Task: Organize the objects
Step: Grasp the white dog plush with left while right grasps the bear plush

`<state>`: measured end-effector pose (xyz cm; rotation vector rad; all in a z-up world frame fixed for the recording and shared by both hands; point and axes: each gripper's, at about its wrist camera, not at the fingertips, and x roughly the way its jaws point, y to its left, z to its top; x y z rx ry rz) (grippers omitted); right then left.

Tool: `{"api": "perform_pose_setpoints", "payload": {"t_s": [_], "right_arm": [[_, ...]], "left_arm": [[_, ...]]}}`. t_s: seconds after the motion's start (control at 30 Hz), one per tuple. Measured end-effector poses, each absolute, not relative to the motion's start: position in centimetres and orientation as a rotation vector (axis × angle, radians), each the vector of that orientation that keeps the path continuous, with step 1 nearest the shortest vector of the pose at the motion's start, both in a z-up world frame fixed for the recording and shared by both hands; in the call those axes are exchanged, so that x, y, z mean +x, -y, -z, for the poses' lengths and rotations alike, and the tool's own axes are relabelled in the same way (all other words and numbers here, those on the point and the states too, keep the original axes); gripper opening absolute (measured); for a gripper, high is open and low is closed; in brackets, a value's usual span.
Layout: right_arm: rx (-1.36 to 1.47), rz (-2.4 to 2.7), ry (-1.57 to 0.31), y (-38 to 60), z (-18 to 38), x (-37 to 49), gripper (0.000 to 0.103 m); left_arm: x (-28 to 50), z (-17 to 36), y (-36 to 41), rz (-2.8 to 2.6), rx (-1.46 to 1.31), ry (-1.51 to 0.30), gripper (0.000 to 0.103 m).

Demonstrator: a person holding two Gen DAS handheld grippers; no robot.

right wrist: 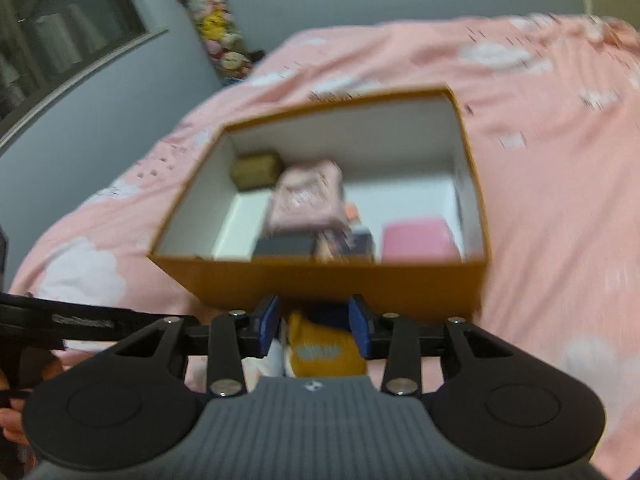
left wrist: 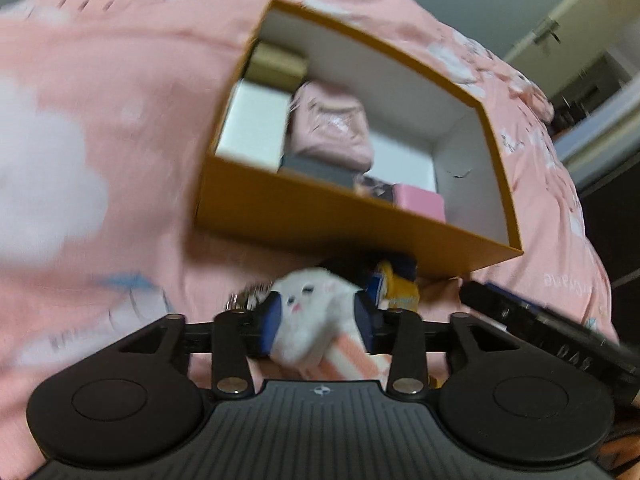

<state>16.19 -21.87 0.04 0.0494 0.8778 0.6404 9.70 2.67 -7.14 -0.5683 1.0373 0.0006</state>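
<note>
An open orange box [left wrist: 320, 216] [right wrist: 320, 280] lies on the pink bed cover. Inside it are a pink pouch [left wrist: 332, 128] [right wrist: 308, 200], a khaki box [right wrist: 256, 170], a dark grey box [right wrist: 284, 248] and a pink box [left wrist: 420, 202] [right wrist: 418, 240]. Just in front of the box, a white plush with a cat face [left wrist: 316, 300] sits between the blue pads of my left gripper [left wrist: 318, 318] and fills the gap. I see no squeeze on it. A mustard-yellow fabric piece [right wrist: 320, 350] [left wrist: 400, 284] lies between the spread pads of my right gripper [right wrist: 314, 320].
The pink cloud-print cover [left wrist: 100, 120] spreads around the box on all sides. A string of plush toys [right wrist: 216, 28] hangs on the grey wall beside a window [right wrist: 60, 32]. A cabinet door [left wrist: 580, 40] stands beyond the bed. A hand [right wrist: 12, 420] shows at the lower left.
</note>
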Motion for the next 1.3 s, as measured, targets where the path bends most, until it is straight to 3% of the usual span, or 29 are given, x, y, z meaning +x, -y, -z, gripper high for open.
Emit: {"api": "perform_pose_setpoints", "payload": {"t_s": [0.17, 0.37, 0.53, 0.77, 1.03, 1.3], "right_arm": [[0.042, -0.578, -0.9, 22.0, 1.9, 15.0, 0.044], [-0.059, -0.579, -0.956, 20.5, 3.5, 14.9, 0.044], [-0.082, -0.605, -1.0, 19.9, 4.7, 14.8, 0.046], [-0.113, -0.613, -1.001, 19.3, 5.2, 15.0, 0.05], [-0.135, -0.612, -0.994, 19.2, 5.1, 15.0, 0.05], [-0.127, -0.625, -0.998, 19.4, 5.0, 15.2, 0.051]], "left_arm": [[8.5, 9.4, -3.5, -0.059, -0.692, -1.075, 0.051], [8.1, 11.4, -4.5, -0.071, -0.848, -1.094, 0.066], [8.2, 13.2, -5.6, -0.07, -0.993, -1.119, 0.074], [9.4, 14.7, -5.5, -0.051, -1.17, -1.146, 0.074], [10.4, 14.9, -4.9, -0.079, -1.127, -1.162, 0.075], [9.7, 14.3, -4.8, -0.057, -1.063, -1.147, 0.066]]}}
